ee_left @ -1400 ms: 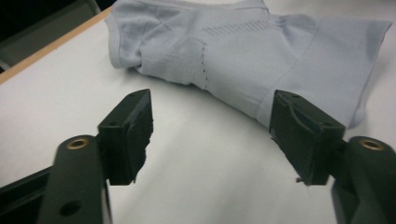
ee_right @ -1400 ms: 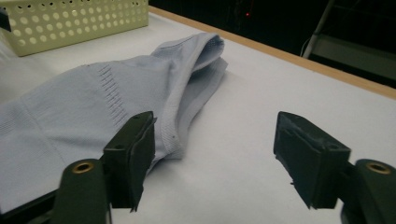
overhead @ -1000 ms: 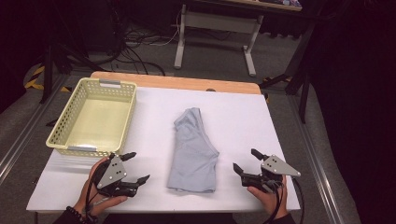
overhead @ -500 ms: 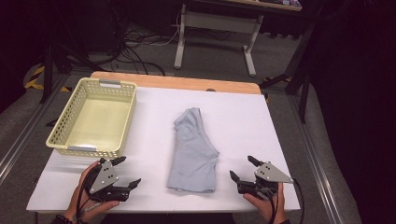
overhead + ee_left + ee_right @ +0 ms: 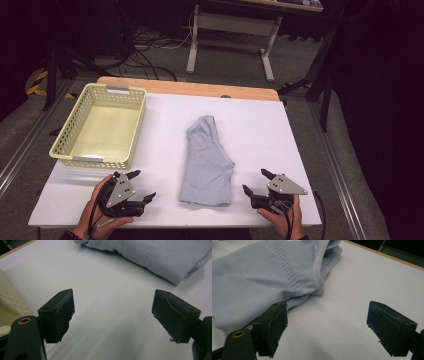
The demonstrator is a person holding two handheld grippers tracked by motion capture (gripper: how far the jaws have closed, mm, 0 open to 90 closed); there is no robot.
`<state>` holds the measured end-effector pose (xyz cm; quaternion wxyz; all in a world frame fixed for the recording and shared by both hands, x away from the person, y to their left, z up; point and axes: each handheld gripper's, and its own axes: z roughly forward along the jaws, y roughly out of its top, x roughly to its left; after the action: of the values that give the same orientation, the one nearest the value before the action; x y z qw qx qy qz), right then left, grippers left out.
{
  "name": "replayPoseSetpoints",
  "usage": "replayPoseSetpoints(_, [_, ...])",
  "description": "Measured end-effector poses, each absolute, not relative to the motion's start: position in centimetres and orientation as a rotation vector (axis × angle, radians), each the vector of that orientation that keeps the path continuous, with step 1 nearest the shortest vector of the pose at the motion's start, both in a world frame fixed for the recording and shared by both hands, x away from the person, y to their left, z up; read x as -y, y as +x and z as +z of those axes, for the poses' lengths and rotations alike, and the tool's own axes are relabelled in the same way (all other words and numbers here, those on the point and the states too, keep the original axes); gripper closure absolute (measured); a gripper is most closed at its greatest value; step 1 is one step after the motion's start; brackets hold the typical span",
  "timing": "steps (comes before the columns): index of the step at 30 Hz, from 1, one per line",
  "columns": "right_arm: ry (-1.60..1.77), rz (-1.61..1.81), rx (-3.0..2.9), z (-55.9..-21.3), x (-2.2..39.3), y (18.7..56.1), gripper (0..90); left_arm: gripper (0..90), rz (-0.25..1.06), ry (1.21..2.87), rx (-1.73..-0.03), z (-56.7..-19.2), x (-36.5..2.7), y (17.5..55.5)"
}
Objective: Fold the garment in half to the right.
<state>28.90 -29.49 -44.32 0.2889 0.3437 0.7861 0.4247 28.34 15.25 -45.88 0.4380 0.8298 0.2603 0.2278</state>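
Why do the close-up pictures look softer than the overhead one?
High view: evenly lit white table, dark surroundings, garment fairly sharp. Left gripper view: near jaws blurred, table surface smeared. Right gripper view: jaws soft, garment's ribbing crisp, a faint shadow beneath its edge.

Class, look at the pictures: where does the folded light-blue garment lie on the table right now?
In the high view the light-blue garment lies mid-table, right of the yellow basket, its near end between the left gripper and right gripper.
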Motion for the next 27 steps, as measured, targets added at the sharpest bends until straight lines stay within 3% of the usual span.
replayPoseSetpoints(9, [0.999, 1.174, -2.189, -45.1, 28.9, 29.1, 17.9, 20.5, 0.493, 2.059, -0.61, -45.3, -12.6, 29.0])
replayPoseSetpoints(11, [1.016, 1.182, -2.199, -45.2, 28.7, 29.3, 17.9, 20.4, 0.413, 2.033, -0.614, -45.0, -11.6, 29.7])
replayPoseSetpoints(18, [1.051, 1.201, -2.205, -45.0, 27.6, 31.0, 17.7, 19.8, 0.389, 2.065, -0.614, -44.6, -8.2, 31.7])
replayPoseSetpoints(27, [1.126, 1.213, -2.256, -45.4, 25.4, 35.1, 16.4, 19.1, 0.391, 2.045, -0.718, -43.8, -4.5, 37.7])
